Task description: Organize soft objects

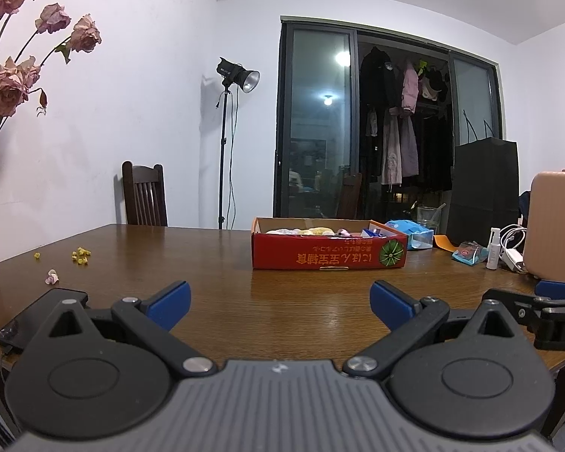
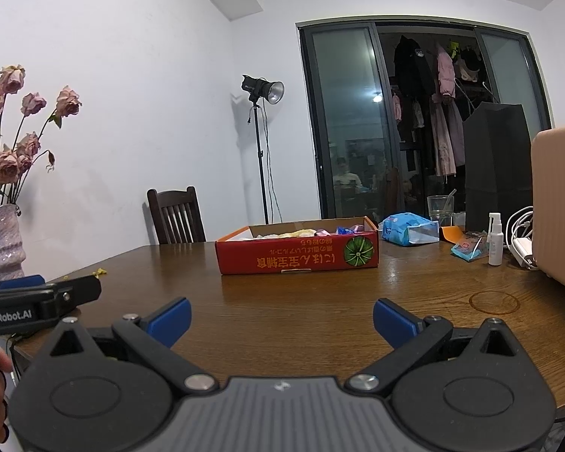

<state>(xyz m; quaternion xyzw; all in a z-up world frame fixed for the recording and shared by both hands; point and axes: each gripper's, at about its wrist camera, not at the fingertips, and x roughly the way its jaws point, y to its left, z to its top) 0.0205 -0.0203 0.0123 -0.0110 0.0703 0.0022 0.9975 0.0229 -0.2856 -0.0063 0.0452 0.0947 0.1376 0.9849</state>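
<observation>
Grippers are hovering wide open and empty: left gripper (image 1: 280, 303), right gripper (image 2: 281, 320). Red cardboard box (image 1: 329, 254) (soft items inside) is sitting mid-frame on the table (image 1: 214, 293); reaching forward likely comes next.

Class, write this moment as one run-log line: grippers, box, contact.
left gripper: open, empty | right gripper: open, empty | red box: on table, soft items inside | contact: none

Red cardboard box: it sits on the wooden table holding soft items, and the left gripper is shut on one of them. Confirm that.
Not quite. The left gripper is open and empty, short of the red cardboard box, as the left wrist view shows. The box does sit on the wooden table holding soft items.
</observation>
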